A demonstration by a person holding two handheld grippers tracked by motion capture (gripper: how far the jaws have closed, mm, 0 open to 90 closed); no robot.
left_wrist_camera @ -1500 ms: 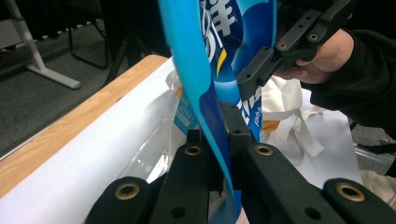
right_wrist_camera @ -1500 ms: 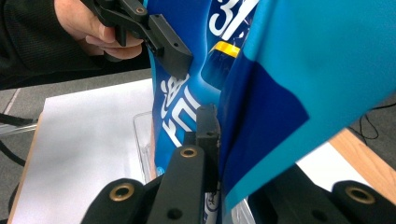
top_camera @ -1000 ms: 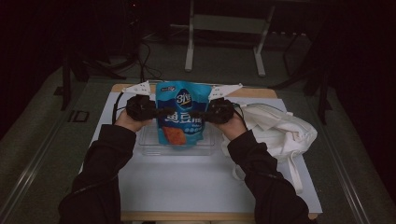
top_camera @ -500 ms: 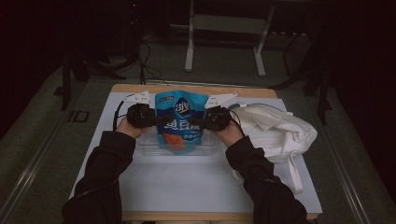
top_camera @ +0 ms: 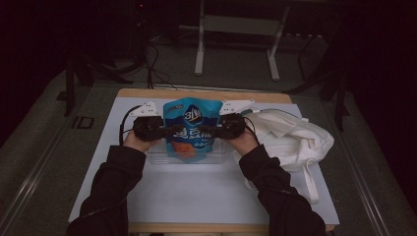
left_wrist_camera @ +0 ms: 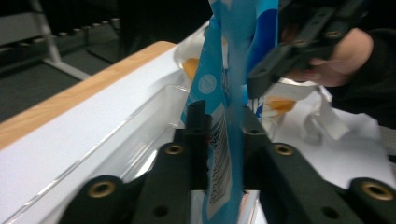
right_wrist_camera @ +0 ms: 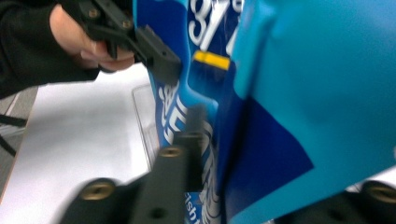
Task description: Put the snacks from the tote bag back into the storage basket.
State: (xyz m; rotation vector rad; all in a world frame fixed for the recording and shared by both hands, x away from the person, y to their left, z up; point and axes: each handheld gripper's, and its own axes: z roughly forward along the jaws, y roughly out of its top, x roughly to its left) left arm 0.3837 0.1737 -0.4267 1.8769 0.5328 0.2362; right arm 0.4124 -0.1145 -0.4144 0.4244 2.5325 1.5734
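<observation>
A blue snack bag (top_camera: 191,129) stands upright over a clear plastic tray (top_camera: 156,157), and I hold it by both side edges. My left gripper (top_camera: 166,132) is shut on its left edge. In the left gripper view the bag's barcode edge (left_wrist_camera: 219,140) is pinched between the black jaws of the left gripper (left_wrist_camera: 219,119). My right gripper (top_camera: 212,132) is shut on the right edge. In the right gripper view the bag (right_wrist_camera: 289,93) covers most of the right gripper (right_wrist_camera: 219,135), with one finger (right_wrist_camera: 194,140) showing against it.
A crumpled white cloth bag (top_camera: 290,140) lies just right of the tray. A white mat (top_camera: 196,191) covers the wooden table (top_camera: 196,93), and the tray's clear wall (left_wrist_camera: 135,140) runs alongside the left gripper. The floor behind holds cables and a metal stand.
Both grippers have brought the blue bag down and toward the person, so its bottom now sits lower over the clear tray. Both grips have stayed shut.
</observation>
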